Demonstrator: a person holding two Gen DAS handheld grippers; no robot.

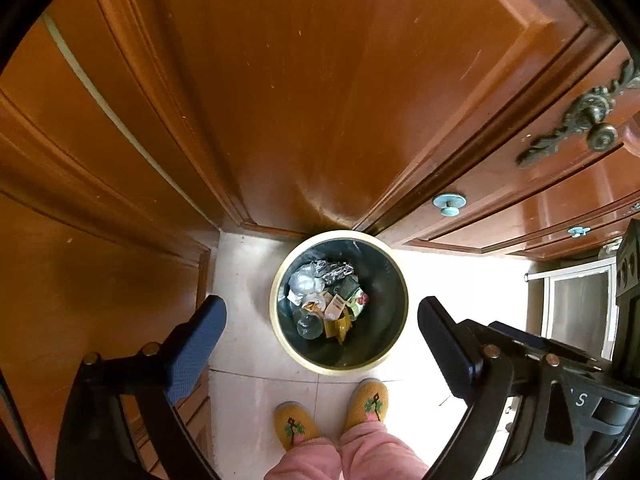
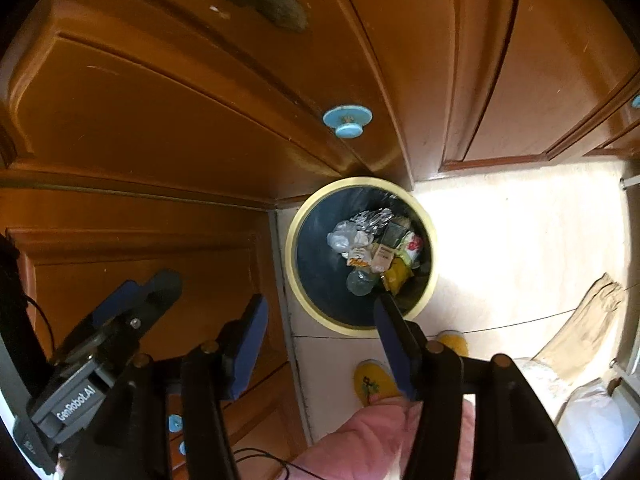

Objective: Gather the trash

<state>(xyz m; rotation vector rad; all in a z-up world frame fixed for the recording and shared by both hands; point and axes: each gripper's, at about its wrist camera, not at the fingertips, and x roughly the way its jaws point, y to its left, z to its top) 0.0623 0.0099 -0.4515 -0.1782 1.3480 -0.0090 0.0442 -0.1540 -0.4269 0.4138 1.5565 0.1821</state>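
While both grippers hung nose-down with nothing held, the left gripper (image 1: 322, 316) stood wide and the right gripper (image 2: 320, 320) half-spread over the yellow slippers (image 1: 366, 404). Beyond, at twelve o'clock, the round bin (image 1: 280, 320) stood upright, mouth up, against the wooden cabinet (image 1: 304, 100). Its crumpled trash (image 1: 326, 300) looked light and soft; the stiff cream rim seemed the surest hold.

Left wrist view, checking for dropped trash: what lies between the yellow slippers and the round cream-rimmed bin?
Only bare pale floor tile between slippers and bin.
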